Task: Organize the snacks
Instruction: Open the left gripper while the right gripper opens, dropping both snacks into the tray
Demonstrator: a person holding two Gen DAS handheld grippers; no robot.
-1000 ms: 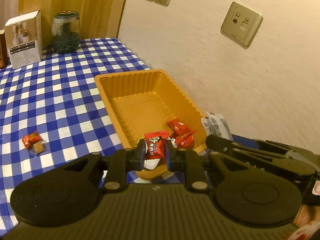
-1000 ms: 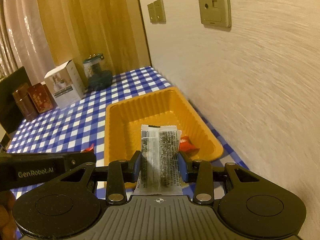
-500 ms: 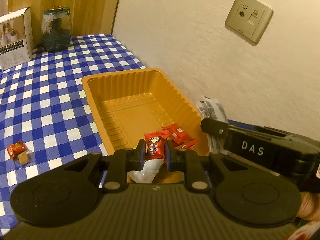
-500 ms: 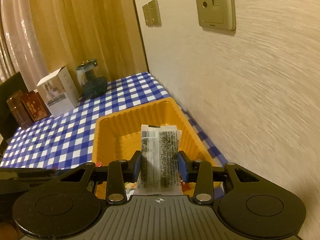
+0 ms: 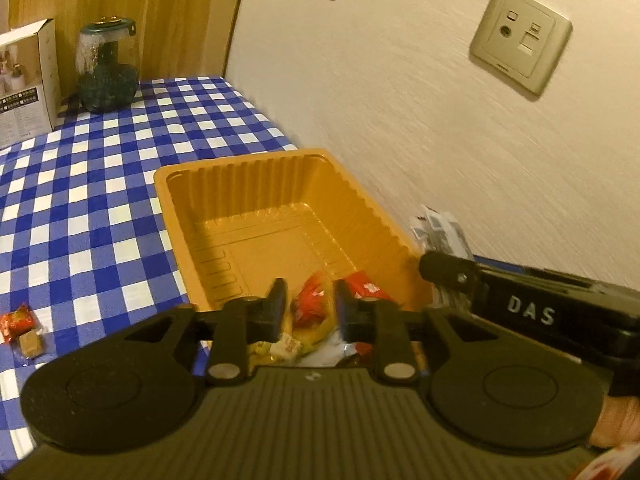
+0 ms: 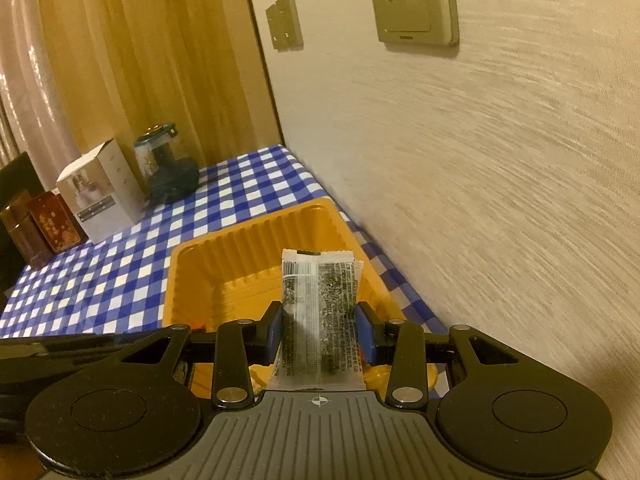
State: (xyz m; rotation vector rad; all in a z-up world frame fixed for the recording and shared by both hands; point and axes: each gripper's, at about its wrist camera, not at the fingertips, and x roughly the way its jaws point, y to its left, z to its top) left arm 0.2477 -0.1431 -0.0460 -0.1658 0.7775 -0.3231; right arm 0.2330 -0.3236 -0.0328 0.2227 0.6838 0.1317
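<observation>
An orange plastic tray (image 5: 248, 184) lies on the blue checked cloth beside the wall. My left gripper (image 5: 310, 306) hangs over the tray's near end; its jaws are opening, and a blurred red snack (image 5: 308, 300) drops loose between them, clear of the pads. Another red snack (image 5: 362, 284) lies in the tray nearby. My right gripper (image 6: 320, 328) is shut on a clear packet of dark snack (image 6: 320, 300), held upright over the tray (image 6: 240, 248). In the left wrist view that gripper is the black bar at the right, with its packet (image 5: 440, 228) sticking out.
A loose red and brown sweet (image 5: 20, 322) lies on the cloth left of the tray. A glass jar (image 5: 106, 68) and a white box (image 5: 26, 80) stand at the back, with brown boxes (image 6: 40, 224) further left. The wall runs close along the tray's right side.
Both grippers moved forward over the tray's near end. The left jaws have parted and the red snack they gripped is slipping down. The right grip is unchanged.
</observation>
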